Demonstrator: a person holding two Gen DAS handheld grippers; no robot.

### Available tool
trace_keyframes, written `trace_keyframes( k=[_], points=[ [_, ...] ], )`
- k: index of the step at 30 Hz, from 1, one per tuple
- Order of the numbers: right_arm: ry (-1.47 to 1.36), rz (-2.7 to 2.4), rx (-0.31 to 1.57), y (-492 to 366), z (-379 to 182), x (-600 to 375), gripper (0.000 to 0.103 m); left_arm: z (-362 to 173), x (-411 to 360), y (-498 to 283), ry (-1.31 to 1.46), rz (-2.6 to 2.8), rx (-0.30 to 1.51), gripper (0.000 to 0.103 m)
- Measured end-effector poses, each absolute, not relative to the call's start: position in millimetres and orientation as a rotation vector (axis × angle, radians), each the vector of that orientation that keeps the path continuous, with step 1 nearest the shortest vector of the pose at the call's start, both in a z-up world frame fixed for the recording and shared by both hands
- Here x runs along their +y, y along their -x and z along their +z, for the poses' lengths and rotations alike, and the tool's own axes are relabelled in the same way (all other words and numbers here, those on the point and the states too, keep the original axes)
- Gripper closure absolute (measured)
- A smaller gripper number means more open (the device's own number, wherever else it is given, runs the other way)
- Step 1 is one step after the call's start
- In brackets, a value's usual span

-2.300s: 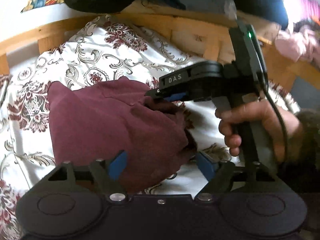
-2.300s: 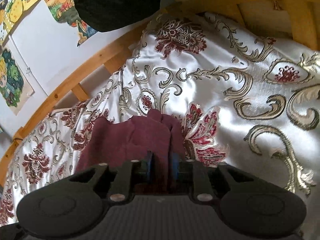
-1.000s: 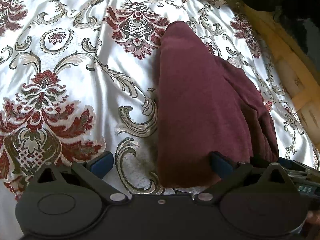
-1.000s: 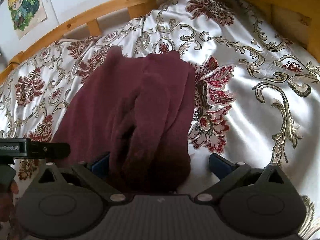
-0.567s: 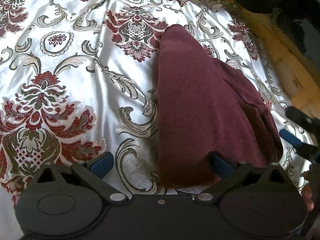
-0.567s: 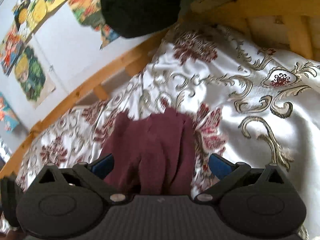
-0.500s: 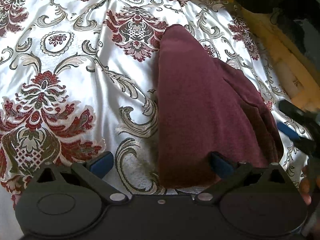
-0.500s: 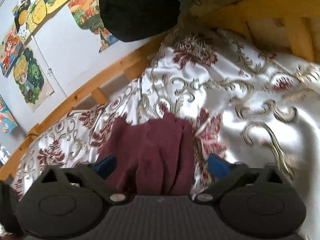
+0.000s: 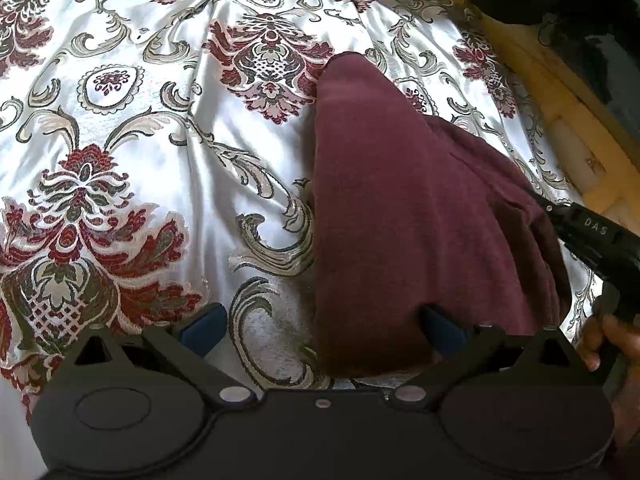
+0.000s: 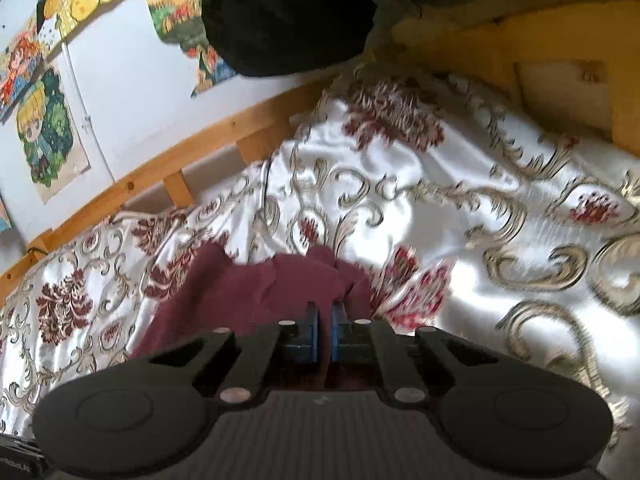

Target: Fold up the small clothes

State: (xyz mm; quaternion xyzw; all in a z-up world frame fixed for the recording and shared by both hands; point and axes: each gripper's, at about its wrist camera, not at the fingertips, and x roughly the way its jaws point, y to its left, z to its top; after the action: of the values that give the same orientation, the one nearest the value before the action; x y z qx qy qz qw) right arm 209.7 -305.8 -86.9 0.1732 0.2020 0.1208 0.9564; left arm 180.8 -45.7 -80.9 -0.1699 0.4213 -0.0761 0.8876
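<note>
Bedspread (image 9: 132,128): white satin with maroon and gold scrollwork, covers the bed and carries the work; wooden frame at 12 to 2 o'clock in the left wrist view.
Garment (image 9: 408,216): maroon knit, small, lies on the bedspread as a long narrow slab running from 12 down to 6 o'clock in the left wrist view; its right side is bunched in ridges.
Progress: judged part done. Lengthwise folding looks made, one long edge lies straight; a crosswise fold and tidying of the bunched side look left to do.
Left gripper (image 9: 322,326): jaws spread wide, near end of the garment lies between them, pads not pressing it.
Right gripper (image 10: 324,332): jaws pressed together on a thin ridge of the maroon cloth at the garment's near edge.
Right hand (image 9: 612,340): at 4 o'clock in the left wrist view, around the gripper's handle.
Next need: judged a lift of the pinched end toward the far end.
</note>
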Motion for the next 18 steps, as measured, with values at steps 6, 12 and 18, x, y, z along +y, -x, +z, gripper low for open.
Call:
trace_keyframes(
  k=[6, 12, 18],
  points=[
    [-0.408, 0.215, 0.484, -218.1, -104.1, -312.7, 0.096, -82.2, -44.3, -181.2, 0.352, -0.174, 0.873, 0.001],
    [-0.437, 0.219, 0.498, -220.7, -110.5, -317.4, 0.094, -83.3, -43.5, -180.6, 0.357, -0.182, 0.871, 0.001],
    [-0.473, 0.214, 0.525, -223.0, -113.0, -322.3, 0.087, -83.5, -43.1, -180.7, 0.358, -0.182, 0.871, 0.001]
  ],
)
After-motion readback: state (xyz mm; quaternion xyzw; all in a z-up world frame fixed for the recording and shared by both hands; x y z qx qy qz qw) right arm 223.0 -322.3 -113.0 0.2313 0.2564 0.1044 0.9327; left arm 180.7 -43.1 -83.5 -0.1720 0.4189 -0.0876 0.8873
